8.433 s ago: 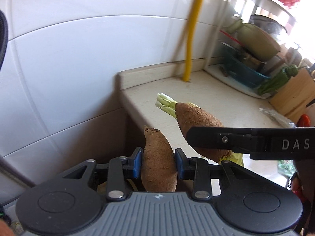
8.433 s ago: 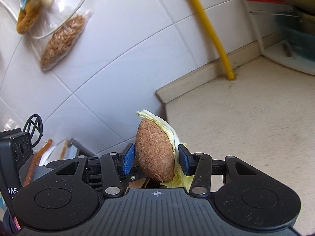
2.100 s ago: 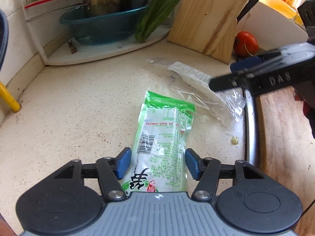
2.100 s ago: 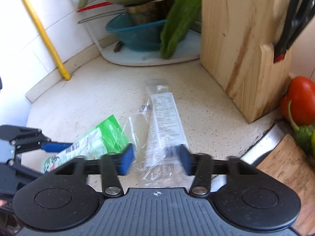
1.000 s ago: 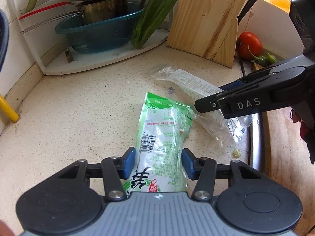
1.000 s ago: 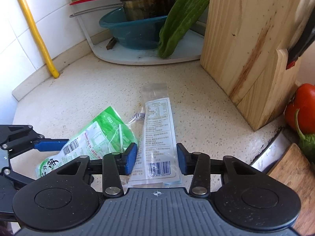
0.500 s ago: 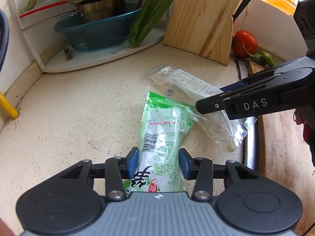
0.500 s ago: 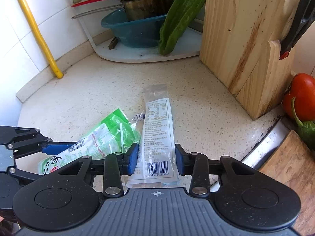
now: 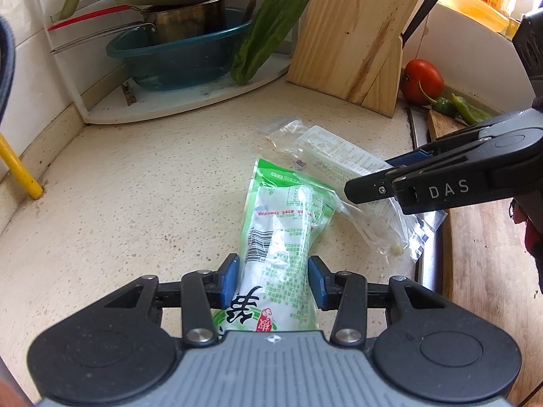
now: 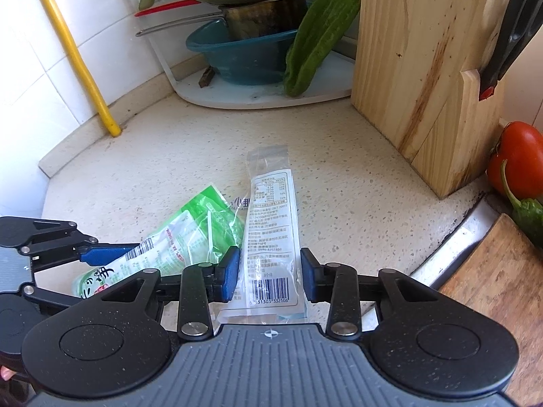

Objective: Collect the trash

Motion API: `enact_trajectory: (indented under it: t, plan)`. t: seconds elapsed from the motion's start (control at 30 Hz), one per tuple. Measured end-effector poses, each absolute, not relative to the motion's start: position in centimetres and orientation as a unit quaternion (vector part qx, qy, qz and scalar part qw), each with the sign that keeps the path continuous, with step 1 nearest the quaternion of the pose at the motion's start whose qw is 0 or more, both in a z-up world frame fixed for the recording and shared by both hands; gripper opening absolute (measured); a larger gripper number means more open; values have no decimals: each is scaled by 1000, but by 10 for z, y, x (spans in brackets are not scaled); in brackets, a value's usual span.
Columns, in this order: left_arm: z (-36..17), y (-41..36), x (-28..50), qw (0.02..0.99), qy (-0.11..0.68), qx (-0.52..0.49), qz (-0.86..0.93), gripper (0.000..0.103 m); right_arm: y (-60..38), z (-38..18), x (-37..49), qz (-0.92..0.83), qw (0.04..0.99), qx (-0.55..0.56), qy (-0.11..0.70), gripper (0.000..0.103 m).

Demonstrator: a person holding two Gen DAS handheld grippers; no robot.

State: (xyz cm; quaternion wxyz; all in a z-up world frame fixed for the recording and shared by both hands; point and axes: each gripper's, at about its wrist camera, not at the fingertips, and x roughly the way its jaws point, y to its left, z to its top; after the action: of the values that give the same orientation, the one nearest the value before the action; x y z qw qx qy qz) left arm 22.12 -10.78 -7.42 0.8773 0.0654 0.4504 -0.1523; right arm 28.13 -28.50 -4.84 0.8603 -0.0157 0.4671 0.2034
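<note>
A green and white plastic wrapper (image 9: 278,234) lies flat on the speckled counter; it also shows in the right wrist view (image 10: 176,237). My left gripper (image 9: 273,286) straddles its near end, blue pads close to its sides, jaws partly closed. A clear printed wrapper (image 10: 271,234) lies beside it, overlapping its far edge; it also shows in the left wrist view (image 9: 342,156). My right gripper (image 10: 268,276) straddles the clear wrapper's near end, pads at its edges. The right gripper appears from the side in the left wrist view (image 9: 370,190).
A wooden knife block (image 10: 420,68) stands right of the wrappers. A corner rack (image 9: 176,101) holds a teal basin (image 9: 176,61), pots and a green pepper (image 9: 268,30). A tomato (image 9: 422,79), a sink rim (image 10: 451,240), a cutting board (image 10: 495,271) and a yellow pipe (image 10: 78,54) border the counter.
Both grippers dropped the root vegetables held earlier and moved to the counter. Over the last second both sets of jaws have narrowed around the two wrappers.
</note>
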Motion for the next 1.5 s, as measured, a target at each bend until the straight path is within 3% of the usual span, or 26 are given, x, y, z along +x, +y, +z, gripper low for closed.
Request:
enact_trajectory:
  t: [1.5]
  plan:
    - [-48, -17, 144, 901, 414, 21, -127, 41, -209, -25, 221, 232, 855, -45, 462, 45]
